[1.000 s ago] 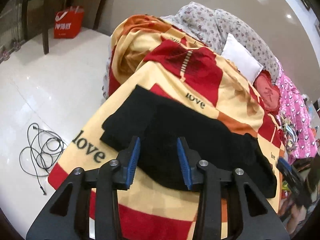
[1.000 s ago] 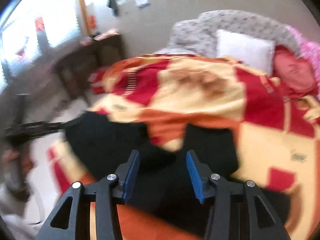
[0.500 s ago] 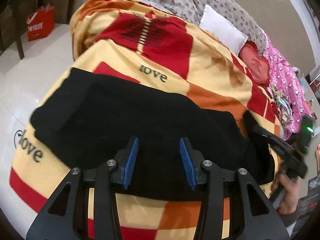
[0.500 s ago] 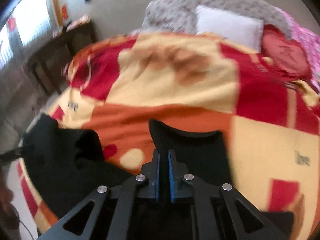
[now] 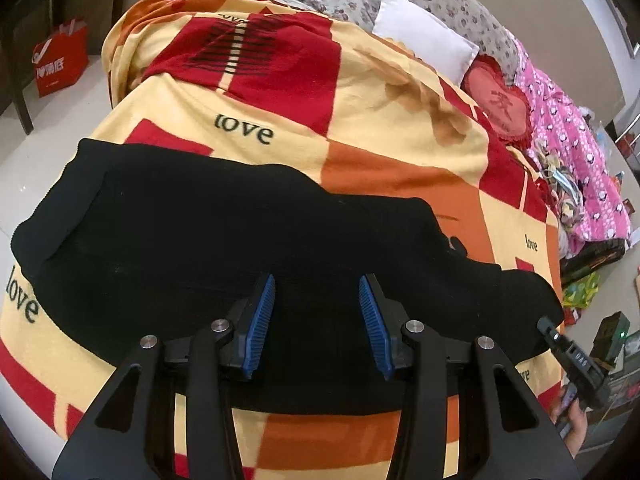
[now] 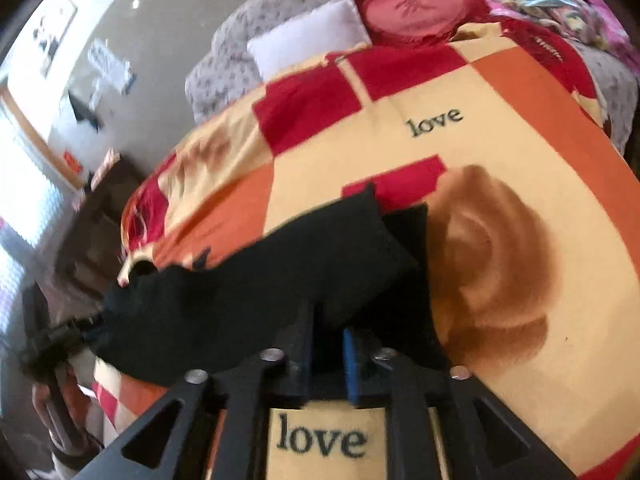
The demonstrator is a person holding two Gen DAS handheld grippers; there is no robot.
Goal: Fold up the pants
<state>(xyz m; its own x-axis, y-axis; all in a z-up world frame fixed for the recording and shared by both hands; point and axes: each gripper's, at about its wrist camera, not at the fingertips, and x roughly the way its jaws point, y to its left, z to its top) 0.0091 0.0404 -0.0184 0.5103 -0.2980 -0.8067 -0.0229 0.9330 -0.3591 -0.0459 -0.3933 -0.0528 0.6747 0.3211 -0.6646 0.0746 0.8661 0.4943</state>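
Note:
Black pants (image 5: 240, 240) lie across the near edge of a bed covered by a yellow, red and orange "love" blanket (image 5: 360, 120). My left gripper (image 5: 316, 320) is open, its blue pads hovering over the near edge of the pants around the middle. My right gripper (image 6: 328, 344) is shut on a fold of the pants (image 6: 320, 256) near the leg end and lifts the cloth off the blanket (image 6: 440, 152). The right gripper also shows at the right edge of the left wrist view (image 5: 576, 360), held by a hand.
A white pillow (image 5: 424, 40), a red heart cushion (image 5: 500, 100) and pink bedding (image 5: 576, 160) lie at the head of the bed. A red bag (image 5: 60, 60) stands on the white floor at left. Dark furniture (image 6: 92, 220) stands by the window.
The right gripper closed on the pants and has carried the leg end up and over. The left gripper moved in closer over the pants and stays open.

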